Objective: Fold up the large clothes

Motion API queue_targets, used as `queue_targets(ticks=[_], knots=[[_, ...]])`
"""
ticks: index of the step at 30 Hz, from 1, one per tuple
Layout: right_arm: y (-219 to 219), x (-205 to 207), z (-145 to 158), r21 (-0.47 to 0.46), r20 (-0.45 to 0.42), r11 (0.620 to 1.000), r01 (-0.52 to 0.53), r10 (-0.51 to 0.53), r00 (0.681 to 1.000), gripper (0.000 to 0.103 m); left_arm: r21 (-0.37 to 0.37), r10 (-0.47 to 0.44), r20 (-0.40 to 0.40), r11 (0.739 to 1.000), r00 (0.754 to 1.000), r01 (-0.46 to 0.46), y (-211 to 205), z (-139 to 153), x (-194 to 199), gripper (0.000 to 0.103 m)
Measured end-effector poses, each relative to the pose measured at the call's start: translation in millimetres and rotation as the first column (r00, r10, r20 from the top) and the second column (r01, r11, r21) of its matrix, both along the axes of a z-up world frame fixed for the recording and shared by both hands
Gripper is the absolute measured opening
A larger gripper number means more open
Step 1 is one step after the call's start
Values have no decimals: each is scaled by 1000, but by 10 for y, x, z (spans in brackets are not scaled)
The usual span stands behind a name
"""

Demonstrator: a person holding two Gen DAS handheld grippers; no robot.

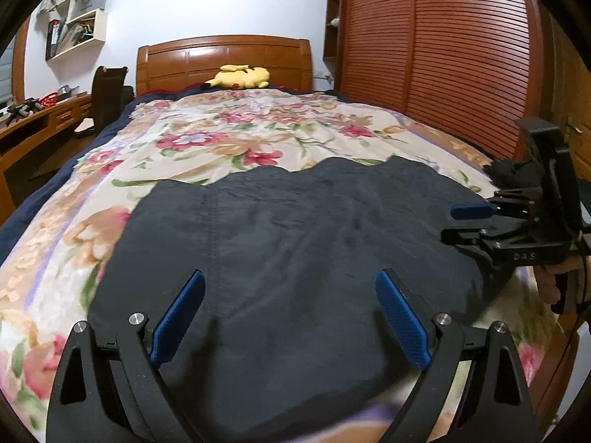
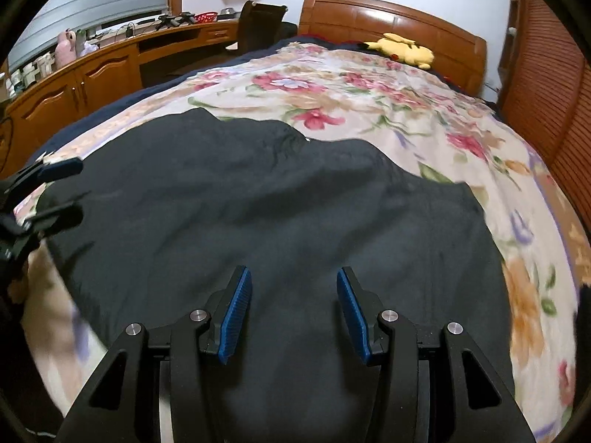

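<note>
Both jaws are standing spread and empty as I am hovering the left hand-held gripper [image 1: 290, 317] and right hand-held gripper [image 2: 293, 312] over the dark garment [image 1: 295, 240] lying on the bed's floral blanket [image 1: 229, 136]; I am risking pinching blanket with cloth.

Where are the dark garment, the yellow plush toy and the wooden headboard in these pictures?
dark garment [image 1: 295, 251]: left wrist view, middle of the cloth spread on the bed.
yellow plush toy [image 1: 240, 76]: left wrist view, its body.
wooden headboard [image 2: 388, 18]: right wrist view, upper panel.
</note>
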State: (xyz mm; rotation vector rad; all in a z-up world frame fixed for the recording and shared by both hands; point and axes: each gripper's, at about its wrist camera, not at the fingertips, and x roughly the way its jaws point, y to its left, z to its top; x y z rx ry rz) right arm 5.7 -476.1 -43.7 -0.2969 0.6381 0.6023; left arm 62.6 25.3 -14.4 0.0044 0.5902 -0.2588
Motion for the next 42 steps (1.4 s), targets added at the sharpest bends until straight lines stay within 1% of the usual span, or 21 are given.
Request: queue_targets(ticks=[2, 8, 9, 12, 17, 20, 21, 22, 23, 24, 27, 32, 35, 37, 42], knots=[[-82, -112, 6, 6, 23, 1000, 9, -9, 1000, 50, -10, -11, -9, 1000, 1000, 11, -62, -23, -28, 94], [-272, -257, 79, 11, 50, 999, 46, -46, 998, 50, -6, -17, -23, 1000, 1000, 17, -186, -98, -127, 94], [-296, -329, 95, 12, 52, 999, 53, -53, 997, 50, -10, -16, -27, 1000, 999, 16, -198, -117, -141, 94], [-417, -380, 126, 12, 69, 997, 78, -79, 994, 50, -8, -13, -45, 1000, 999, 13, -231, -179, -142, 94], [-569, -571, 144, 8, 79, 992, 123, -123, 989, 50, -8, -13, -50, 1000, 999, 13, -244, -224, -132, 94], [-642, -601, 85, -3, 62, 987, 158, -158, 986, 50, -6, -17, -56, 1000, 998, 17, -248, -269, -126, 94], [-665, -579, 35, -13, 43, 986, 165, -164, 985, 50, -4, -17, -55, 1000, 998, 17, -253, -282, -128, 94], [-698, -525, -59, -30, -3, 987, 156, -157, 988, 50, 0, -18, -51, 1000, 999, 18, -265, -291, -135, 94], [-707, -488, -150, -49, -48, 988, 145, -148, 988, 54, 2, -20, -49, 1000, 999, 20, -270, -295, -142, 94], [-718, -478, -236, -58, -63, 988, 140, -144, 988, 54, 6, -21, -45, 1000, 999, 21, -276, -299, -148, 94], [-738, -555, -244, -29, -49, 989, 144, -145, 988, 55, 13, -15, -31, 1000, 999, 15, -275, -301, -173, 94], [-690, -702, -207, -63, -28, 984, 168, -170, 985, 55, 7, -6, -14, 1000, 1000, 6, -260, -308, -197, 94], [-750, -821, -125, -42, -16, 980, 196, -197, 980, 55, 10, -1, 4, 1000, 1000, 1, -256, -322, -244, 94], [-916, -853, -52, -12, -3, 974, 224, -224, 975, 57, 6, 0, 10, 1000, 1000, 0, -244, -326, -252, 94], [-1207, -969, 37, 76, -19, 945, 317, -316, 948, 68, -16, -3, 19, 1000, 1000, 4, -208, -342, -272, 94]])
